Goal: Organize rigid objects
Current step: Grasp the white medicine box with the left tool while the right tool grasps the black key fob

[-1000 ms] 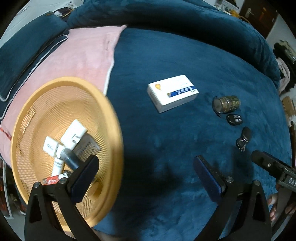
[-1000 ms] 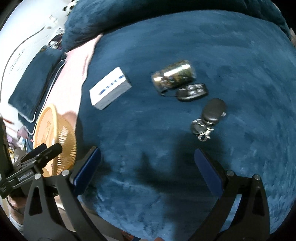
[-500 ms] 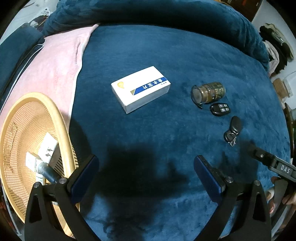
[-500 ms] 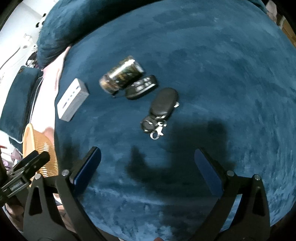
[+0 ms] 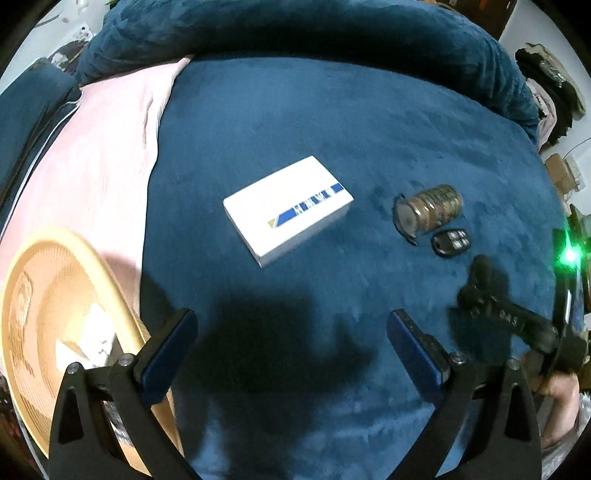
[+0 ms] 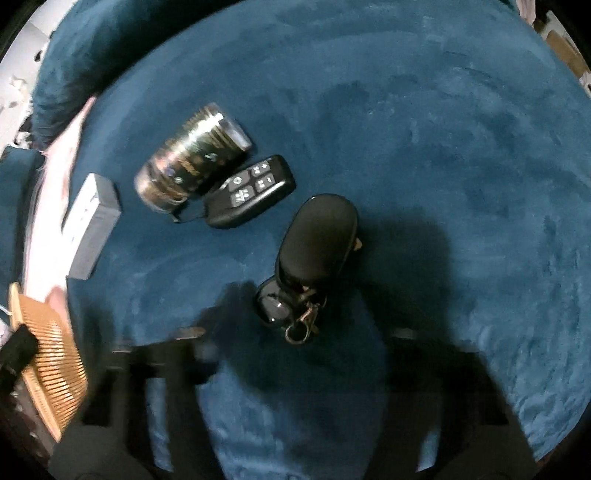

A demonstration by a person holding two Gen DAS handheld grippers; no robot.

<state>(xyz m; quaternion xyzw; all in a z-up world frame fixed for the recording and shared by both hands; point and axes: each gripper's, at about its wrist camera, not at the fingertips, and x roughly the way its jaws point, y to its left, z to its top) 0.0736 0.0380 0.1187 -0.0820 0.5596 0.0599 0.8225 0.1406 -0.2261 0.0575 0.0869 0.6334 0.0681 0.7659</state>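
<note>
A white box with a blue stripe [image 5: 288,209] lies on the blue blanket [image 5: 332,129]. Right of it lie a small jar on its side [image 5: 428,213], a black remote fob [image 5: 451,242] and a black key case with a ring [image 6: 317,236]. My left gripper [image 5: 291,345] is open and empty, hovering short of the box. My right gripper [image 6: 295,350] is open, blurred, low over the key case [image 5: 480,273]; the ring end [image 6: 295,321] lies between its fingers. The jar [image 6: 192,162], the fob [image 6: 251,190] and the box [image 6: 90,225] also show in the right wrist view.
A woven yellow basket [image 5: 22,295] holding several small items sits at the left, on a pink cloth [image 5: 99,147]. Its edge shows in the right wrist view [image 6: 51,369]. A rolled blue cushion [image 5: 295,33] bounds the far side. The right gripper's body [image 5: 517,321] shows at right.
My left gripper swung right, away from the basket, toward the white box. My right gripper came down and forward onto the key case, which now fills the view's middle.
</note>
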